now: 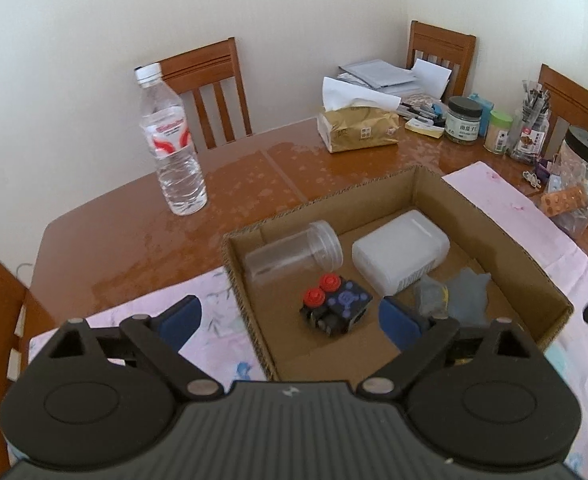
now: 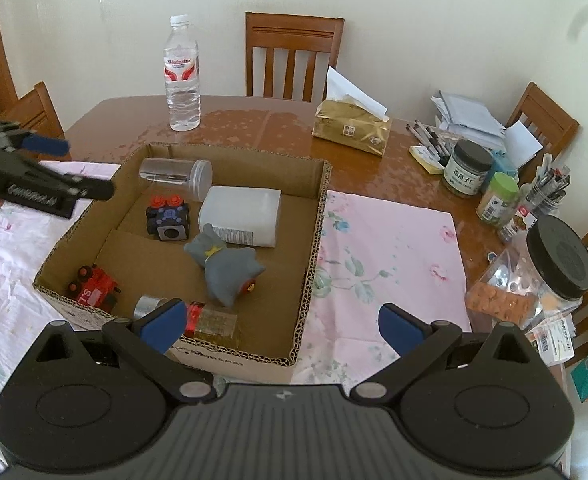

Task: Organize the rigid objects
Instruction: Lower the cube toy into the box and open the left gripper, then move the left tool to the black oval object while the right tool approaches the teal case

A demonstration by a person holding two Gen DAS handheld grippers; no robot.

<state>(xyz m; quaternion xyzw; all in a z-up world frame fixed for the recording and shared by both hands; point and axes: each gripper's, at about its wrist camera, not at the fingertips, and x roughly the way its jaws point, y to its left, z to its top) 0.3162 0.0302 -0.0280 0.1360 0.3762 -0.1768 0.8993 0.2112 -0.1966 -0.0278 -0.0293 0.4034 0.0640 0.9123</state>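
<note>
A brown wooden bench (image 2: 254, 120) stands in a cream-walled room, with wooden chairs (image 2: 294, 52) drawn up along its far and side edges. A pink floral cloth (image 2: 389, 248) covers the near part of the bench. Toward the far edge stand a water bottle (image 2: 182, 76) and a gold tissue pack (image 2: 351, 128). The right edge is crowded with jars (image 2: 465, 168), pens and papers, and a big black-lidded jar (image 2: 557, 264) sits nearer the front.

An open cardboard box (image 2: 313, 248) rests on the cloth near the front edge of the bench. Inside, at the far wall, a clear jar (image 2: 176, 174) lies on its side, long axis along that wall, lid end to the right. Beside it a white tub (image 2: 242, 216) lies flat, long axis also left to right. A black block with red knobs (image 2: 168, 218) sits left of the tub. A grey figure (image 2: 224, 266) lies in the middle, its long axis slanted from far-left to near-right. At the near wall are a red toy engine (image 2: 92, 286), a grey tape roll (image 2: 148, 306) and a small bottle (image 2: 214, 322) lying on its side along the wall.

The right tool (image 2: 282, 326) hovers over the box's near right corner, jaws wide apart and empty. The left tool (image 1: 290, 318) is above the box's left side, jaws also spread wide, holding nothing.
</note>
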